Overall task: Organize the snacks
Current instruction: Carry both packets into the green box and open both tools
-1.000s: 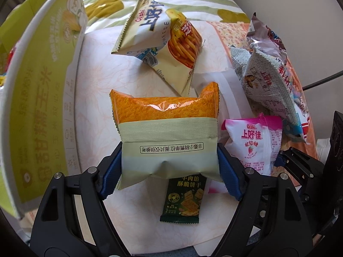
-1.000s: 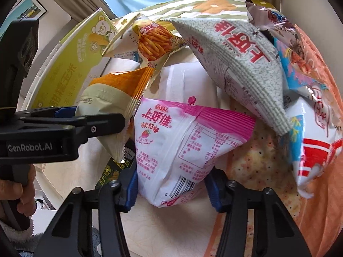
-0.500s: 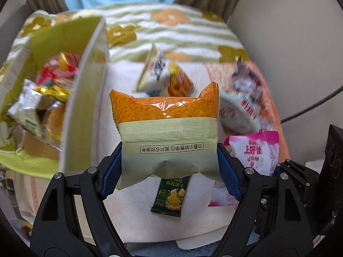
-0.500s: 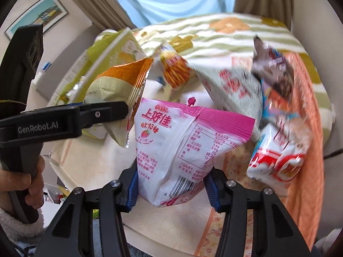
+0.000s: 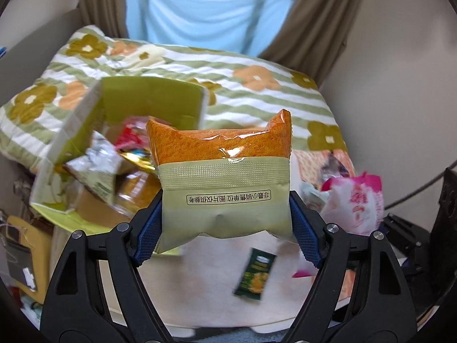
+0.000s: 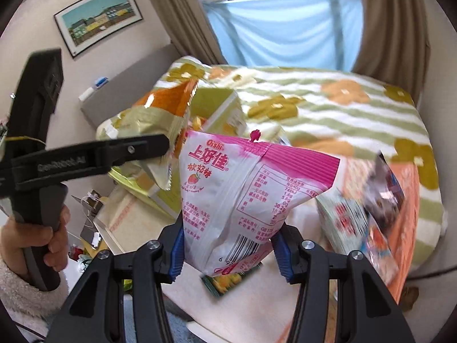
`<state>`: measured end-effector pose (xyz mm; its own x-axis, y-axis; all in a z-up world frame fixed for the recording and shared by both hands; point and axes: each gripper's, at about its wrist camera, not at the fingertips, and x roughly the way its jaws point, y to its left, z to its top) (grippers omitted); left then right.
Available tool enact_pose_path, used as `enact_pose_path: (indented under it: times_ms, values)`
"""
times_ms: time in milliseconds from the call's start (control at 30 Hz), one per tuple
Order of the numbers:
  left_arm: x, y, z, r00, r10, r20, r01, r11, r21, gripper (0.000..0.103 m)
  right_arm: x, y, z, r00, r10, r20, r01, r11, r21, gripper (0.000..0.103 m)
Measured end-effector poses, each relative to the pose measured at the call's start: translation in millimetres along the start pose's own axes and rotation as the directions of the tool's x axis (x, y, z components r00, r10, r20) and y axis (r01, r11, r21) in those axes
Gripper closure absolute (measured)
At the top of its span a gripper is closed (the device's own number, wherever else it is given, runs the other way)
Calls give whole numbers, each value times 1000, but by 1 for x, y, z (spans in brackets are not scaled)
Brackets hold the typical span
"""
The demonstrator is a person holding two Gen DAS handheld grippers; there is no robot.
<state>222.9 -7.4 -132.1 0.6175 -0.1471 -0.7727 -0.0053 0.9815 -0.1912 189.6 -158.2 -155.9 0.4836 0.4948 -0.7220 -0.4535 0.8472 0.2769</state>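
My left gripper (image 5: 225, 230) is shut on an orange and pale green snack pack (image 5: 222, 183), held upright in the air. My right gripper (image 6: 230, 250) is shut on a pink and white Oishi bag (image 6: 245, 200), also lifted. In the right wrist view the left gripper's finger (image 6: 114, 150) and the orange pack (image 6: 154, 120) hang at the left, with a hand (image 6: 37, 240) on the handle. A green cardboard box (image 5: 120, 131) with several snacks inside lies on the bed at the left. A small dark green packet (image 5: 255, 274) stays on the white surface below.
More snack bags (image 6: 365, 217) lie blurred on the orange cloth at the right. A striped flowered quilt (image 5: 257, 80) covers the bed behind. Curtains and a window stand at the back, and a framed picture (image 6: 98, 18) hangs on the left wall.
Both grippers rose with their packs still held, so the bed, box and loose snacks now look smaller and lower. The box's inside and the window came into view.
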Motion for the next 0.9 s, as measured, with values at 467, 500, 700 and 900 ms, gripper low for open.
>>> enact_pose_path:
  times_ms: [467, 500, 700, 900]
  values:
    - [11, 163, 26, 998, 23, -54, -26, 998, -59, 25, 63, 87, 71, 998, 18, 55, -18, 1000, 2, 55]
    - [14, 170, 26, 998, 20, -63, -24, 998, -55, 25, 67, 91, 74, 998, 13, 53, -13, 1000, 9, 55]
    - [40, 199, 25, 992, -2, -123, 4, 1000, 15, 24, 95, 113, 77, 999, -19, 45, 16, 997, 73, 55]
    - [58, 213, 25, 987, 5, -162, 5, 998, 64, 3, 107, 123, 74, 997, -62, 48, 54, 988, 148, 55]
